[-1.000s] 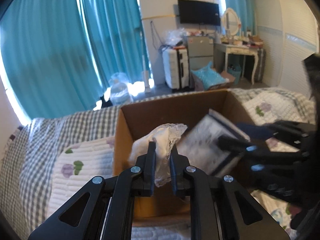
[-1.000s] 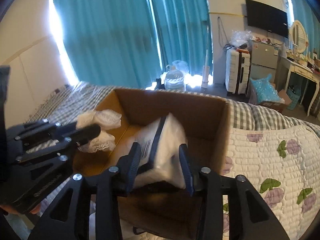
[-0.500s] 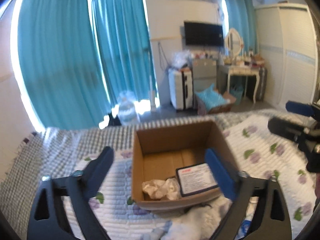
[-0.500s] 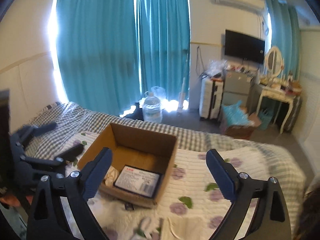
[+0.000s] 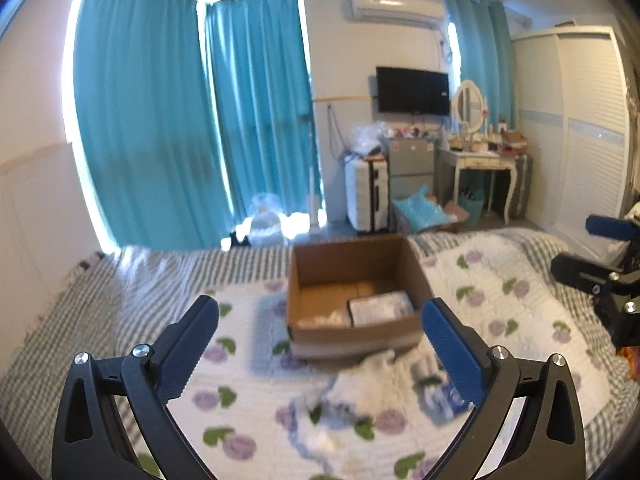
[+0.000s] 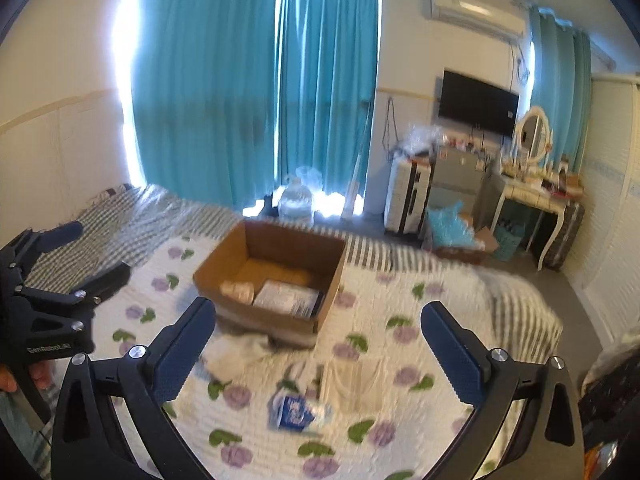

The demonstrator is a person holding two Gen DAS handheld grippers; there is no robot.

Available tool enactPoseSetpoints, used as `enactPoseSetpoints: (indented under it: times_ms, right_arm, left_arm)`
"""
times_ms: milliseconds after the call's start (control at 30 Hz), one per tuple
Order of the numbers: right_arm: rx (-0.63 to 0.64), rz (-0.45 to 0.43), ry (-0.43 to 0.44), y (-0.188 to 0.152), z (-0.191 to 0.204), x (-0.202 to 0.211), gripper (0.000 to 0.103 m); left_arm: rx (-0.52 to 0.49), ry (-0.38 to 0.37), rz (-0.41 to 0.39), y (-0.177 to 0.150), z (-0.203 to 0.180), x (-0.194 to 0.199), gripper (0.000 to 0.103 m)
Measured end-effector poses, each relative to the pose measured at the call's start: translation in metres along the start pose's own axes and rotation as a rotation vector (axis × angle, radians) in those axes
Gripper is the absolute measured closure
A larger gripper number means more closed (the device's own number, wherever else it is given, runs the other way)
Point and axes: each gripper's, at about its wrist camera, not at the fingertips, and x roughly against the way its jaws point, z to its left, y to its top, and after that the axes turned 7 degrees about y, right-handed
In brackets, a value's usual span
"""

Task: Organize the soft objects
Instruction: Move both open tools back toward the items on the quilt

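Observation:
A brown cardboard box stands on the floral quilt. Inside it lie a crumpled white lace cloth and a flat white packet with a printed label. Loose white soft items and a blue-and-white packet lie on the quilt in front of the box. My left gripper and right gripper are both wide open and empty, held back above the bed.
The bed's floral quilt lies over a checked blanket. Beyond the bed are teal curtains, a water jug, a suitcase, a dressing table and a wardrobe.
Both grippers let go of the lace cloth and the white packet in the box, opened wide, and pulled back and up from the box.

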Motion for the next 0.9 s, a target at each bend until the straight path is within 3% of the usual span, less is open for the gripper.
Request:
enactPoseSetpoints:
  times_ms: [167, 367, 533, 700, 900]
  right_arm:
    - [-0.046, 0.100, -0.046, -0.051, -0.005, -0.049, 0.000]
    - [-0.087, 0.187, -0.030, -0.094, -0.013, -0.102, 0.000]
    - [-0.151, 0.232, 0.000, -0.125, -0.023, -0.135, 0.000]
    - [-0.198, 0.328, 0.029, -0.154, -0.027, -0.165, 0.000]
    - [-0.209, 0.382, 0.070, -0.164, -0.024, -0.180, 0.000]
  left_arm:
    - [0.021, -0.018, 0.053, -0.045, -0.005, -0.021, 0.000]
    - [0.072, 0.010, 0.190, -0.099, -0.008, -0.068, 0.000]
    - [0.046, 0.042, 0.255, -0.138, -0.010, -0.091, 0.000]
    - [0.033, 0.037, 0.342, -0.161, -0.009, -0.109, 0.000]
    - [0.035, 0.034, 0.402, -0.173, -0.010, -0.121, 0.001]
